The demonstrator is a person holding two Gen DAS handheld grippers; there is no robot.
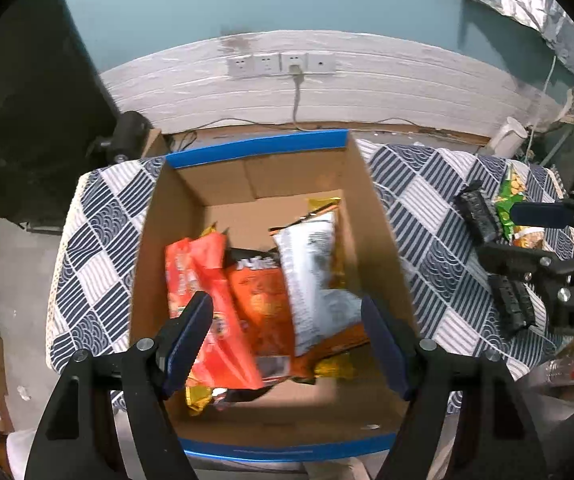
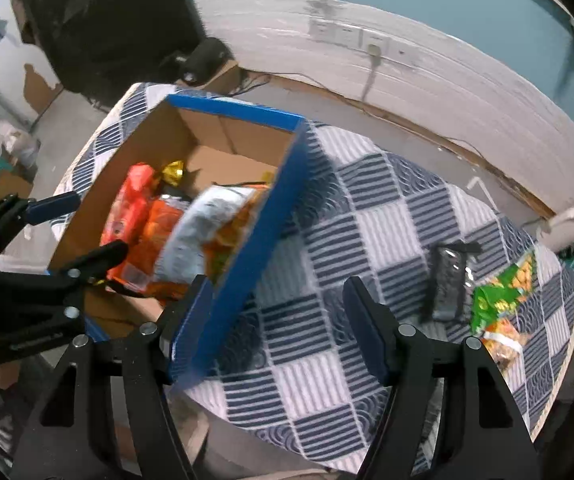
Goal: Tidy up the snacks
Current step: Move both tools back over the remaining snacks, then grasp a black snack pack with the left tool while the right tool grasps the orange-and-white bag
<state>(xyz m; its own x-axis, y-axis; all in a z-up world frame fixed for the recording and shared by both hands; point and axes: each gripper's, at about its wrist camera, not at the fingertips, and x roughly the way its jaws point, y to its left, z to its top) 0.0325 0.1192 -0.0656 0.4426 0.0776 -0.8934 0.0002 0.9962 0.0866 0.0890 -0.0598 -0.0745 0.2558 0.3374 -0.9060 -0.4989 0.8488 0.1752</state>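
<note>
A cardboard box with a blue rim point(image 1: 255, 148) stands on the checked tablecloth point(image 1: 419, 208). In it lie red-orange packets point(image 1: 203, 280), gold-wrapped ones and, on top, a blurred silver-white packet point(image 1: 311, 280). My left gripper point(image 1: 287, 320) hovers over the box, open, its pads clear of the packets. In the right wrist view, my right gripper point(image 2: 279, 304) is open over the cloth, its left finger next to the box's blue wall point(image 2: 247, 240). Further right on the cloth lie a black packet point(image 2: 447, 280), a green packet point(image 2: 503, 284) and an orange one point(image 2: 503, 340).
A second black packet point(image 1: 511, 304) lies near the cloth's right edge. Behind the table runs a white wall band with sockets point(image 1: 281, 65) and a plugged cable. A white jug-like object point(image 2: 567, 224) stands past the far right corner. Dark bags point(image 1: 27, 120) and cardboard fill the left floor.
</note>
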